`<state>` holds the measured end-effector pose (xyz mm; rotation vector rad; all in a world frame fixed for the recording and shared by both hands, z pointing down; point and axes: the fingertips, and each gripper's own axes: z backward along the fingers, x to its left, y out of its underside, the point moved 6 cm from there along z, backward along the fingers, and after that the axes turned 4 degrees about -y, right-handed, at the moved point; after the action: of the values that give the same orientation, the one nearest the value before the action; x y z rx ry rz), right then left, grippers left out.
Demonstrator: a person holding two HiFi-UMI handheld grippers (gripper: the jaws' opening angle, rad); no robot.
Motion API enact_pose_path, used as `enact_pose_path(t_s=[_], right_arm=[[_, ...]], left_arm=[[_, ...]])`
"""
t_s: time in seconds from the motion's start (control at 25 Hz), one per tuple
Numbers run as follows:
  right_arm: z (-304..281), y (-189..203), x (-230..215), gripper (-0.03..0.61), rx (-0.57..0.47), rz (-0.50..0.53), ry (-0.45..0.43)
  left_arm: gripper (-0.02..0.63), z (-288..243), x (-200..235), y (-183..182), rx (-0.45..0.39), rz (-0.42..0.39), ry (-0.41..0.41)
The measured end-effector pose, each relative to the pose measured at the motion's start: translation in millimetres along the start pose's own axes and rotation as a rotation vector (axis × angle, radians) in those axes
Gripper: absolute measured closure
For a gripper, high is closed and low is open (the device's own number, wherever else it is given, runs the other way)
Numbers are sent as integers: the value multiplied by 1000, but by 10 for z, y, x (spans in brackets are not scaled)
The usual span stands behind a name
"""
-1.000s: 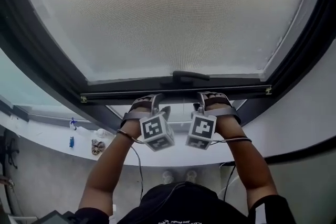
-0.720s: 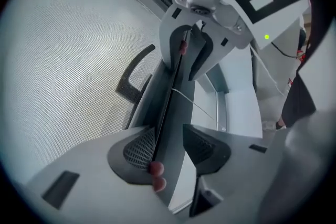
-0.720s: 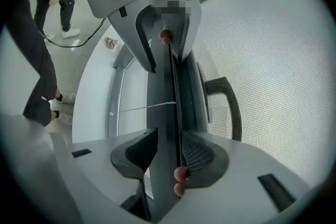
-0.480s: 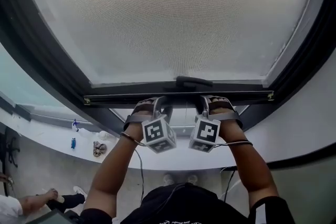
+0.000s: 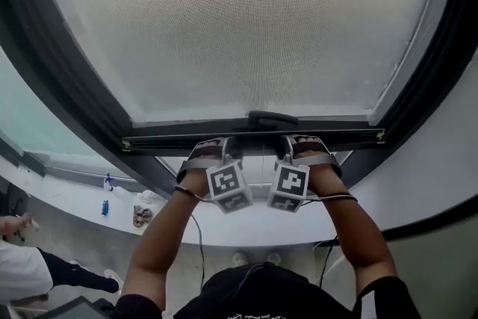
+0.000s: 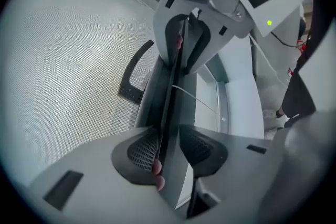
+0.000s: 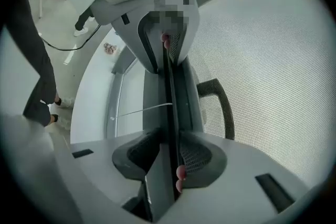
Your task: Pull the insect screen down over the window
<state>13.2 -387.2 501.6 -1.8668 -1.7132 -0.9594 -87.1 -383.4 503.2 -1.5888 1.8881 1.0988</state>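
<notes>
The insect screen [image 5: 239, 26] is pale mesh filling the dark window frame, with a grey bottom bar [image 5: 149, 142] and a black handle [image 5: 272, 119] at its middle. My left gripper [image 5: 216, 149] grips the bar just left of the handle. My right gripper [image 5: 295, 146] grips it just right. In the left gripper view the left gripper [image 6: 169, 147] has the bar's thin edge between its pads; its jaws have just been closing on it. In the right gripper view the right gripper [image 7: 167, 152] pinches the same bar; its jaws closed and have just eased open a little.
The dark curved window frame [image 5: 60, 78] surrounds the screen. A white sill [image 5: 75, 194] below carries small bottles [image 5: 105, 207]. A person [image 5: 30, 265] stands on the floor at the lower left. Cables hang from both wrists.
The two marker cubes have drawn slightly closer together under the bar. A person has walked into view at the lower left. The bar has barely shifted.
</notes>
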Motion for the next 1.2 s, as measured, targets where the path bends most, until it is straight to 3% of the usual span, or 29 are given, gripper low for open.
enact_pose_path(t_s=[0.28, 0.52, 0.72, 0.88, 1.04, 1.2], right_arm=[[72, 15, 31, 462, -16, -8, 44], [270, 109, 31, 462, -60, -50, 83], [605, 129, -150, 463, -195, -182, 181], [872, 105, -273, 469, -371, -359, 271], [1140, 171, -286, 567, -535, -553, 376], [1286, 238, -204, 575, -614, -678, 421]], left_arm=[[489, 14, -81, -20, 25, -25, -59], [489, 252, 26, -76, -13, 72, -149], [489, 587, 242, -146, -124, 292, -227], [489, 806, 334, -160, -245, 546, -264], [534, 1022, 311, -197, -350, 791, -315], [596, 1138, 213, -124, -364, 850, -445]])
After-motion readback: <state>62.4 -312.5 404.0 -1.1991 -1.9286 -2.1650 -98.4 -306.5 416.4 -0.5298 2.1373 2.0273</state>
